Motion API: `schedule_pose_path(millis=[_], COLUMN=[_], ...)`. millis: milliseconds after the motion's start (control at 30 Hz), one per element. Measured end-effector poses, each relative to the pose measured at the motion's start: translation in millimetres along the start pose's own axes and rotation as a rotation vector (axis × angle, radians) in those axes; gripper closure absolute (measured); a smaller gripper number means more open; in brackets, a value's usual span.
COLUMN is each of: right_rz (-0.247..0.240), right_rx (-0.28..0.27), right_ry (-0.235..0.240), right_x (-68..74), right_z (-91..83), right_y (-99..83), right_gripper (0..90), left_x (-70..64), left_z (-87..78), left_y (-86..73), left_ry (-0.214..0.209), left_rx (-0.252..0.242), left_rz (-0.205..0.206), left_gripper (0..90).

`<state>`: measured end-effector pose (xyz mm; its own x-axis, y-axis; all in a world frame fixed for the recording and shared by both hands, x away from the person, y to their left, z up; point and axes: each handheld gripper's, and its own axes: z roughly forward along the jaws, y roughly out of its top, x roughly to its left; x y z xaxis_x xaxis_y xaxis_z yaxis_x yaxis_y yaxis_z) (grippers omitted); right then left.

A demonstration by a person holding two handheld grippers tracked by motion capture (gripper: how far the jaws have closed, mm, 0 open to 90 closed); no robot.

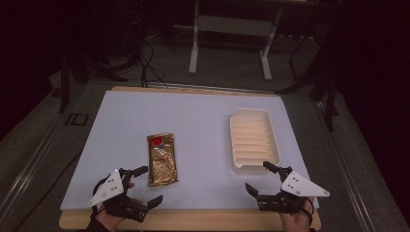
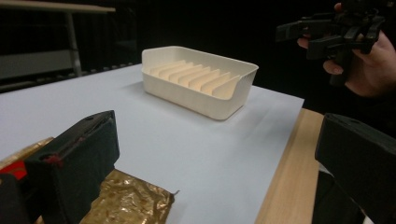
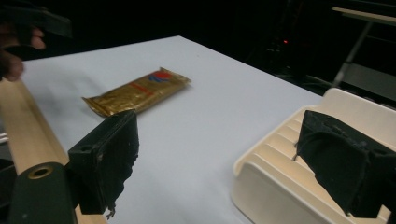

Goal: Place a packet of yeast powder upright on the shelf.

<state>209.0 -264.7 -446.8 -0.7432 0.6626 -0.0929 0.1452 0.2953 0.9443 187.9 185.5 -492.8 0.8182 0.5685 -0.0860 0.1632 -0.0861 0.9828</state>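
A gold foil packet with a red mark at its far end lies flat on the pale blue mat, left of centre. A cream ribbed tray stands empty on the right. My left gripper rests at the front left, open, just beside the packet's near end. My right gripper is open at the front right, one jaw hanging over the tray's near corner. From the right gripper view the packet lies some way off. Nothing is held.
The mat covers a wooden table whose front edge shows bare. Behind the table stand a white desk frame and cables on a dark floor. Open mat lies between packet and tray.
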Motion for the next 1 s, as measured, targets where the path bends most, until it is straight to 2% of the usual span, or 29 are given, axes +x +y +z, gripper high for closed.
schedule_pose_path(millis=[133,167,267,333,367,400,500,533,567,600,667,733,767,800,833,867,967,1000], right_rz=[0.021,0.029,0.033,0.013,0.005,0.000,-0.020,-0.020,-0.023,-0.022,-0.029,-0.031,-0.030,-0.030,-0.032,-0.026,-0.010,-0.012], right_rx=[0.002,0.011,0.014,0.009,0.003,-0.010,-0.010,-0.010,-0.008,0.012,0.012,0.006,0.008,0.008,0.011,0.018,0.034,0.037], right_ry=[-0.007,-0.015,-0.013,-0.014,-0.014,0.002,0.011,0.011,0.026,0.044,0.061,0.067,0.069,0.069,0.062,0.054,0.041,0.040], right_x=[-1.5,-3.3,-3.0,-1.1,-0.3,0.4,3.4,3.4,4.3,6.5,8.3,10.1,10.7,10.7,11.5,12.5,13.4,13.8], right_z=[-0.8,-1.0,-0.6,-0.3,-0.9,-1.5,-1.3,-1.3,-0.8,0.3,0.7,0.3,0.2,0.2,0.4,0.8,2.6,2.7], right_y=[-0.4,-0.4,-0.4,0.4,0.7,1.6,2.6,2.6,2.7,3.5,4.6,5.9,6.5,6.5,7.1,7.6,8.0,7.9], right_gripper=[12.8,12.5,11.9,11.4,11.2,11.0,10.8,10.8,10.8,10.8,10.7,10.8,10.8,10.8,10.7,10.6,10.6,10.6], left_x=[-1.1,-2.0,-2.7,-4.5,-5.0,-6.0,-12.6,-12.6,-17.4,-18.6,-19.4,-17.6,-15.0,-15.0,-13.3,-11.0,-10.9,-11.6], left_z=[0.6,1.9,2.4,4.0,5.8,7.2,11.3,11.3,11.8,11.8,11.1,10.6,10.9,10.9,10.8,10.1,9.0,8.3], left_y=[0.1,1.2,1.5,2.9,3.7,3.7,5.6,5.6,10.1,12.2,15.8,17.9,18.9,18.9,19.9,22.4,25.5,30.0], left_ry=[-0.014,-0.038,-0.045,-0.061,-0.095,-0.110,-0.148,-0.148,-0.150,-0.143,-0.136,-0.129,-0.126,-0.126,-0.127,-0.123,-0.128,-0.121], left_rx=[-0.001,0.016,0.021,0.056,0.088,0.107,0.145,0.145,0.124,0.111,0.092,0.078,0.073,0.073,0.070,0.066,0.056,0.061], left_rz=[-0.002,-0.029,-0.031,-0.043,-0.064,-0.074,-0.075,-0.075,-0.062,-0.058,-0.051,-0.062,-0.084,-0.084,-0.100,-0.139,-0.142,-0.116], left_gripper=[0.5,0.4,0.4,0.4,0.4,0.4,0.4,0.4,0.4,0.4,0.4,0.4,0.4,0.4,0.4,0.4,0.4,0.4])
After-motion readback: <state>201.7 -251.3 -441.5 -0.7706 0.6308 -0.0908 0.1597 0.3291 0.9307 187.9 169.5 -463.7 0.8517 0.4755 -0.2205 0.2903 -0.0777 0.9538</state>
